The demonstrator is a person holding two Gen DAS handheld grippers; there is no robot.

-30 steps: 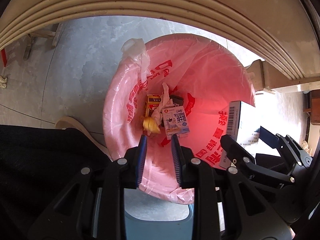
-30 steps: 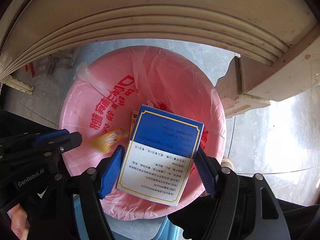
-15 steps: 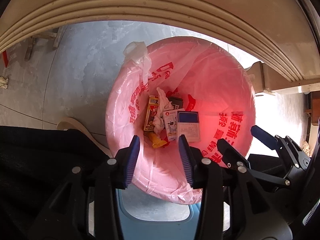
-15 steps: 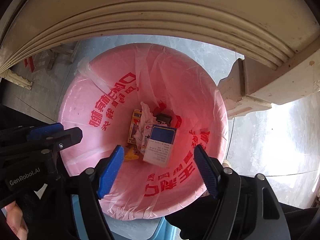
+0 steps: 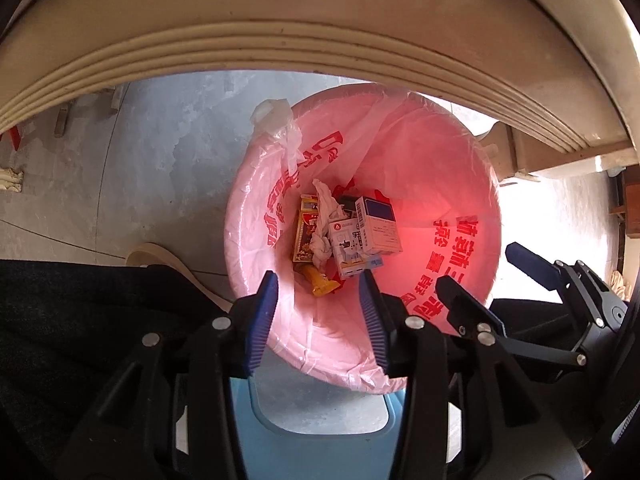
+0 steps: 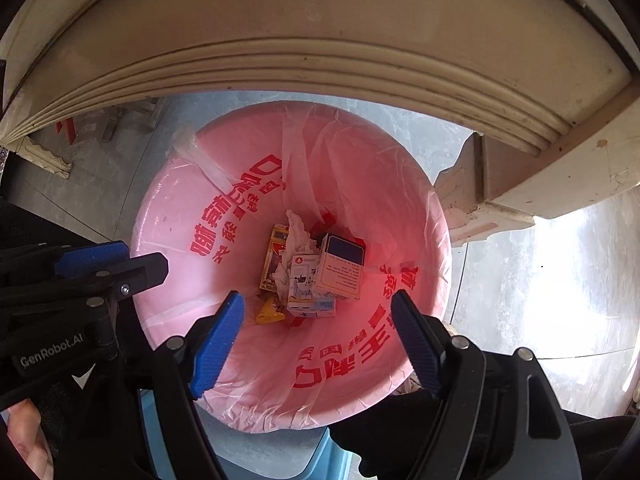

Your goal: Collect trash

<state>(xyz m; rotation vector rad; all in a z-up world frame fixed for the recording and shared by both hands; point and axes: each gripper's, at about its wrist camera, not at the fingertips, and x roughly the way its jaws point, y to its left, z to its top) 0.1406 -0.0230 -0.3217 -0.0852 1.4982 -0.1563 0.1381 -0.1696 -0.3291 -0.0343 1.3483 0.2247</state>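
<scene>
This looks like a room in a home. A cream bench [image 6: 320,32] with a moulded, stepped edge and a carved leg [image 6: 476,192] overhangs a polished grey stone-tile floor [image 5: 160,152]. Under it stands a bin lined with a pink plastic bag [image 6: 360,184] printed in red characters, holding household rubbish: a blue-and-white carton [image 6: 340,268], a crumpled tissue [image 6: 298,236], a yellow wrapper [image 6: 270,312]. A pale blue plastic stool [image 5: 320,452] sits beside the bin, and sunlight glares on the floor
</scene>
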